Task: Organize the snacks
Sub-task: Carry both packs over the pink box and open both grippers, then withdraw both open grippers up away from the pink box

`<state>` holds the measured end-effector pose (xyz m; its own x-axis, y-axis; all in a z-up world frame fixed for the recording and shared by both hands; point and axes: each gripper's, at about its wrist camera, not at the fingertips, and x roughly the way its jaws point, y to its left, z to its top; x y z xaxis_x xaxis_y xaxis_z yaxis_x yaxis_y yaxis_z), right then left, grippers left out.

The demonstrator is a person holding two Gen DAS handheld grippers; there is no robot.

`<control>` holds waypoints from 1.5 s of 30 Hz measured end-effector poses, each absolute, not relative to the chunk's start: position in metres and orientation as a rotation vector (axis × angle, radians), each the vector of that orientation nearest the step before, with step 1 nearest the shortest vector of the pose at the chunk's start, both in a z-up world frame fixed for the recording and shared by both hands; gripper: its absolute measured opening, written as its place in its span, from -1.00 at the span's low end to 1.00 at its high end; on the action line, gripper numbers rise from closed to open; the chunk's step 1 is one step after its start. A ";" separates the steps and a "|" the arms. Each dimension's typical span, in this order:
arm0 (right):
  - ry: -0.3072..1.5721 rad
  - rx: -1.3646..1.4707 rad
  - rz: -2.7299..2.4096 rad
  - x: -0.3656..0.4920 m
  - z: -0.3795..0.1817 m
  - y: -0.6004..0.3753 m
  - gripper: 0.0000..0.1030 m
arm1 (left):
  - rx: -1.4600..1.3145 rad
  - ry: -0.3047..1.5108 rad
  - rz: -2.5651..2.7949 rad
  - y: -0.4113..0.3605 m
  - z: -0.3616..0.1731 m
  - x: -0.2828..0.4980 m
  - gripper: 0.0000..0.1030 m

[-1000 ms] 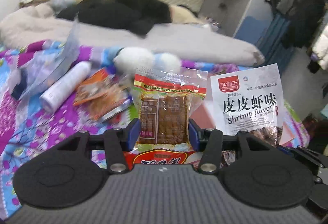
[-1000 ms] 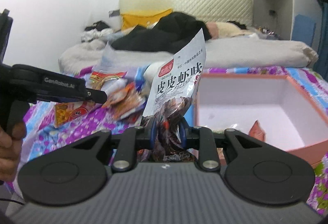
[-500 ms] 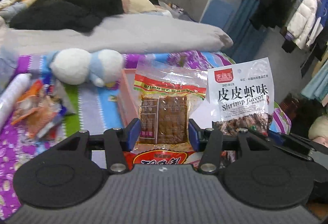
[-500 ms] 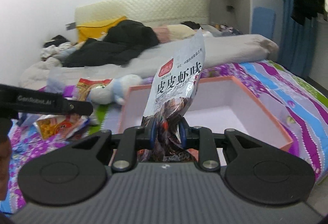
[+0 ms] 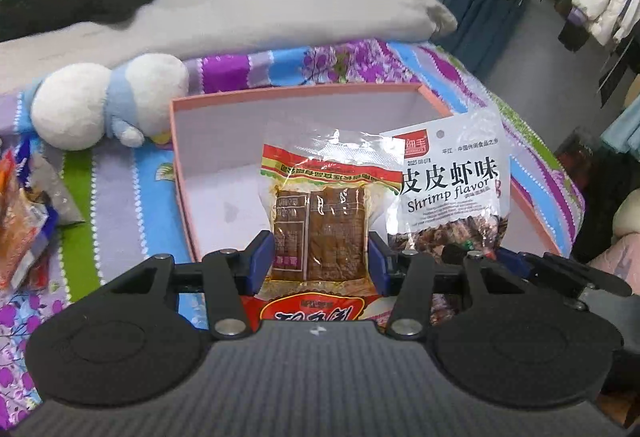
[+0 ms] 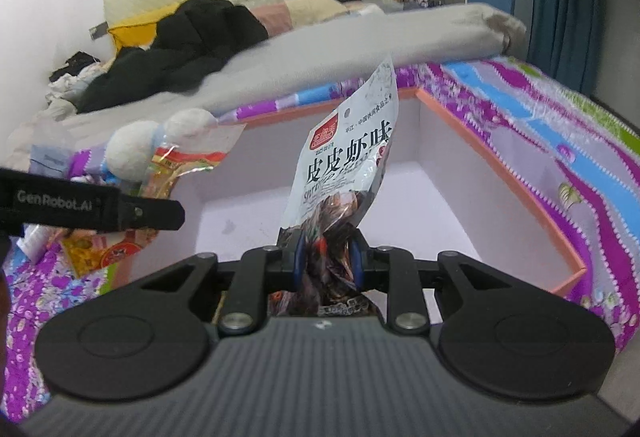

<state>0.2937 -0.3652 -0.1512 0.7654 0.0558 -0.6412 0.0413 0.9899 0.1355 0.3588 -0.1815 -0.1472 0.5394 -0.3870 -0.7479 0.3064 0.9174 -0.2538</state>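
1. Blue pads of the left tongs are clamped on the sides of a clear tofu snack pack with a red and yellow band, holding it upright over the near edge of the pink box.
2. Right tongs are clenched narrowly on the crumpled lower end of a white shrimp-flavour bag; the bag stands up and leans right, its printed top well above the pads.
3. In the left view the two packs sit just beside each other, the shrimp bag's edge seeming to overlap the tofu pack, though the fisheye makes it hard to say whether they touch.
4. Both packs hang above the box's pale interior, which looks mostly bare from here; neither is set down yet.
5. Outside the box, on the patterned bedspread, lie a white and blue plush toy and loose snack packets to the left.
6. Risks, as I judge them: slick film could slip from the pads; releasing both at once may leave the packs tangled or leaning; and lowering too near the front wall could catch a pack on the rim and tip it onto the bed.
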 end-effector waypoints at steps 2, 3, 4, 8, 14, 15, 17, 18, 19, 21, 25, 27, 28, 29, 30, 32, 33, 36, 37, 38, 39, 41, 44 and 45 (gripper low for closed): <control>0.717 0.158 0.004 0.301 -0.160 -0.369 -0.48 | -0.078 0.924 -0.410 -0.188 -0.154 0.368 0.08; 0.727 0.161 0.003 0.304 -0.164 -0.371 -0.48 | -0.075 0.932 -0.412 -0.190 -0.157 0.372 0.08; 0.735 0.162 0.005 0.305 -0.167 -0.372 -0.47 | -0.076 0.937 -0.413 -0.191 -0.159 0.375 0.08; 0.758 0.164 0.008 0.314 -0.177 -0.377 -0.44 | -0.060 0.959 -0.411 -0.198 -0.167 0.386 0.14; 0.746 0.179 0.039 0.313 -0.177 -0.377 0.03 | -0.096 0.971 -0.410 -0.196 -0.169 0.389 0.34; 0.742 0.180 0.042 0.313 -0.176 -0.377 0.02 | -0.095 0.969 -0.411 -0.196 -0.168 0.388 0.35; 0.735 0.180 0.045 0.312 -0.173 -0.377 0.02 | -0.101 0.961 -0.416 -0.194 -0.163 0.385 0.39; 0.730 0.179 0.047 0.311 -0.171 -0.377 0.02 | -0.103 0.957 -0.417 -0.193 -0.161 0.383 0.46; 0.726 0.177 0.047 0.308 -0.169 -0.376 0.02 | -0.104 0.950 -0.419 -0.192 -0.157 0.380 0.51; 0.711 0.171 0.048 0.303 -0.162 -0.374 0.02 | -0.102 0.932 -0.420 -0.190 -0.148 0.372 0.60; 0.675 0.167 0.045 0.287 -0.146 -0.369 0.02 | -0.097 0.882 -0.429 -0.184 -0.128 0.353 0.65; 0.653 0.166 0.048 0.278 -0.138 -0.365 0.02 | -0.093 0.855 -0.433 -0.179 -0.116 0.341 0.65; 0.642 0.164 0.049 0.272 -0.133 -0.363 0.02 | -0.090 0.840 -0.433 -0.177 -0.110 0.334 0.65; 0.633 0.162 0.050 0.267 -0.129 -0.361 0.02 | -0.085 0.828 -0.431 -0.175 -0.105 0.327 0.65; 0.625 0.161 0.053 0.262 -0.126 -0.359 0.02 | -0.082 0.817 -0.428 -0.172 -0.100 0.320 0.65; 0.606 0.160 0.058 0.252 -0.118 -0.354 0.02 | -0.079 0.788 -0.425 -0.166 -0.089 0.305 0.65; 0.594 0.160 0.061 0.247 -0.114 -0.352 0.02 | -0.078 0.772 -0.422 -0.162 -0.085 0.298 0.65; 0.559 0.141 0.047 0.236 -0.106 -0.341 0.02 | -0.084 0.738 -0.414 -0.151 -0.074 0.279 0.65; 0.556 0.141 0.052 0.233 -0.104 -0.338 0.02 | -0.086 0.730 -0.406 -0.147 -0.071 0.273 0.65; 0.547 0.146 0.065 0.229 -0.102 -0.334 0.02 | -0.089 0.723 -0.400 -0.143 -0.068 0.268 0.65; 0.537 0.147 0.073 0.226 -0.100 -0.331 0.02 | -0.091 0.716 -0.396 -0.138 -0.066 0.263 0.65; 0.524 0.142 0.080 0.219 -0.095 -0.325 0.02 | -0.094 0.705 -0.385 -0.129 -0.061 0.253 0.66; 0.509 0.135 0.095 0.209 -0.089 -0.317 0.02 | -0.097 0.682 -0.368 -0.114 -0.054 0.237 0.65; 0.506 0.133 0.099 0.206 -0.088 -0.315 0.02 | -0.099 0.676 -0.362 -0.109 -0.052 0.232 0.65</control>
<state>0.2063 -0.3149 -0.0876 0.8702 0.1275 -0.4760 -0.0617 0.9865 0.1515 0.2321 -0.1095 -0.0520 0.7202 -0.3591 -0.5936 0.2957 0.9329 -0.2057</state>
